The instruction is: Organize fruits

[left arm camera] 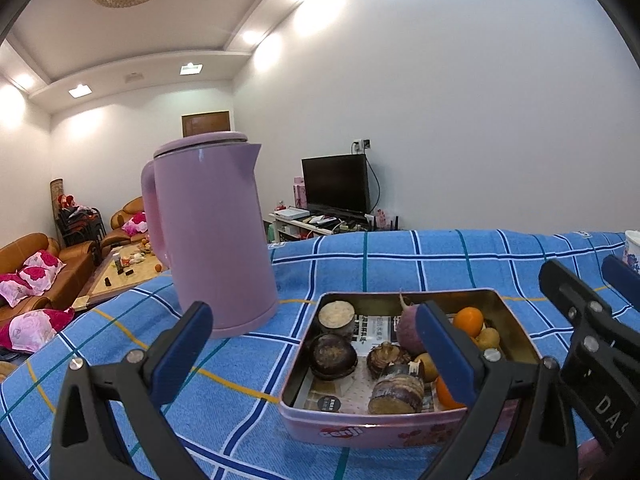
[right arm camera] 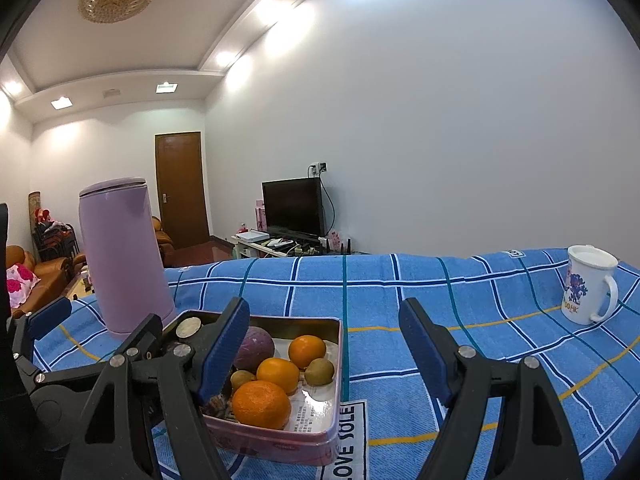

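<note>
Fingers (left arm camera: 188,344) of both grippers spread, empty, angled slightly down beside tin (right arm camera: 338,400).

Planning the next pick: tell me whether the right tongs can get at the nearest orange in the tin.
Probably yes: the right tongs are open and empty, the orange lies uncovered near the tin's front rim, nothing above it.

Pink tin (left arm camera: 362,428) w/ fruit beside purple kettle (left arm camera: 212,232), blue cloth (left arm camera: 400,264).

A blue cloth (right arm camera: 460,300) checked in white, navy, teal and yellow lines lies under a pink tin (right arm camera: 320,436) of orange tangerines (right arm camera: 262,404) and brown kiwis (right arm camera: 319,371) — beside a lilac kettle (left arm camera: 212,236) and a white, blue-flowered mug (right arm camera: 588,288).
</note>
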Action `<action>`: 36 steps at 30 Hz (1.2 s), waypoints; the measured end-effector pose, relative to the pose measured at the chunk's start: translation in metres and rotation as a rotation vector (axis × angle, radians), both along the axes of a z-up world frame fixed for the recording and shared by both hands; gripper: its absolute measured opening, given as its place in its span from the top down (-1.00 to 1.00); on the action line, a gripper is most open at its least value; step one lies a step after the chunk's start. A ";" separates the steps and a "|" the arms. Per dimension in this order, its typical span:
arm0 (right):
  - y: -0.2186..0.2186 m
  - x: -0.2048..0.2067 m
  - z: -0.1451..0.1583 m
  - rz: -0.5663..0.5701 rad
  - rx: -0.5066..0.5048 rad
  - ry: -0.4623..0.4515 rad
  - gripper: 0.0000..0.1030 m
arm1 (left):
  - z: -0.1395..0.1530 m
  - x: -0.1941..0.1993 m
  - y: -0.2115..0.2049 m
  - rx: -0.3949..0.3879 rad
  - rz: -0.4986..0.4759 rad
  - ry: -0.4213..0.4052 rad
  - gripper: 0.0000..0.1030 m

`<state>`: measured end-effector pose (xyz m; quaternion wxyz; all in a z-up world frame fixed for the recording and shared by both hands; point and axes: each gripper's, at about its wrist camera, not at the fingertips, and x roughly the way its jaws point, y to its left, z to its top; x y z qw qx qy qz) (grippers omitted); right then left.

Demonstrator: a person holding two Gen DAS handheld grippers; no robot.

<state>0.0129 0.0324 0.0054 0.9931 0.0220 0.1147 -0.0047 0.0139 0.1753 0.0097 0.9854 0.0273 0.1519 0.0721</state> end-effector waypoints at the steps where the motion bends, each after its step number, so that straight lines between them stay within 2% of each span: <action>1: 0.000 0.000 0.000 0.000 0.000 0.000 -0.53 | 0.000 0.000 0.000 0.000 0.000 0.000 -1.00; 36: -0.002 0.000 -0.001 -0.004 -0.002 0.007 -0.53 | -0.001 0.001 0.002 -0.002 0.015 0.013 -1.00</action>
